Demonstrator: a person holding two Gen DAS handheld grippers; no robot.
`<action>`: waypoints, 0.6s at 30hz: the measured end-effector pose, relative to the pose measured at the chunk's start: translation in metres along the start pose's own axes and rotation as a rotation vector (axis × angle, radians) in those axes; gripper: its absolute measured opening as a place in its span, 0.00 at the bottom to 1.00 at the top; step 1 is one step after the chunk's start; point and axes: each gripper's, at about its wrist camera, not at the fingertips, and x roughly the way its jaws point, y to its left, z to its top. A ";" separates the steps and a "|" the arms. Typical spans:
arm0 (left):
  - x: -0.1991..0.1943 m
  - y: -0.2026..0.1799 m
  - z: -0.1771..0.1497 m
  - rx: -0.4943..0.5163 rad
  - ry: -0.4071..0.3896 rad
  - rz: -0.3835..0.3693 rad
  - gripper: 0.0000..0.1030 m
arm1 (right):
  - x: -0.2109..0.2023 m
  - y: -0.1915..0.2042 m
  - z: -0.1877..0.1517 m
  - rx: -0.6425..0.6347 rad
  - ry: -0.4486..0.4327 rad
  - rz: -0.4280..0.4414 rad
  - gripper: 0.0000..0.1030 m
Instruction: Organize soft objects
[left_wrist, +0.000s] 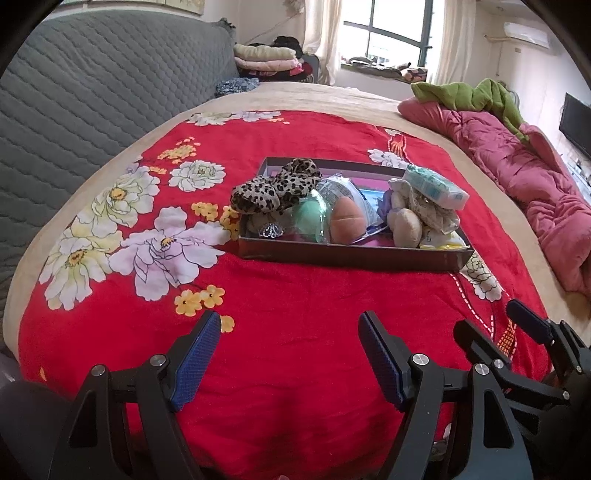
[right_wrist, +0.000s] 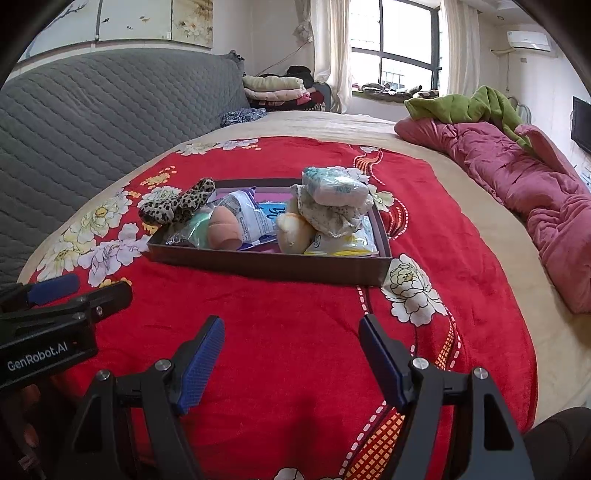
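Both grippers, left and right, hang spread wide and empty above the red floral blanket. Soft objects sit heaped in the shallow box ahead. Risk: the tissue pack perched on top looks unsteady; a nudge to the pile could tip it over the low rim.

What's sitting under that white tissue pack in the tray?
The tissue pack lies on a crumpled floral cloth, which rests on a beige plush toy and a yellow-white packet. The tray floor beneath them is covered.
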 end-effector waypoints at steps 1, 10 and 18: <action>0.000 0.000 0.000 -0.001 -0.003 -0.002 0.76 | 0.000 0.000 -0.001 -0.001 0.001 0.002 0.72; -0.001 -0.002 0.002 0.003 -0.003 -0.020 0.76 | 0.001 -0.002 0.000 0.003 0.002 0.004 0.72; 0.000 -0.001 0.001 -0.007 0.008 -0.011 0.76 | -0.001 -0.002 0.001 0.002 -0.002 0.004 0.72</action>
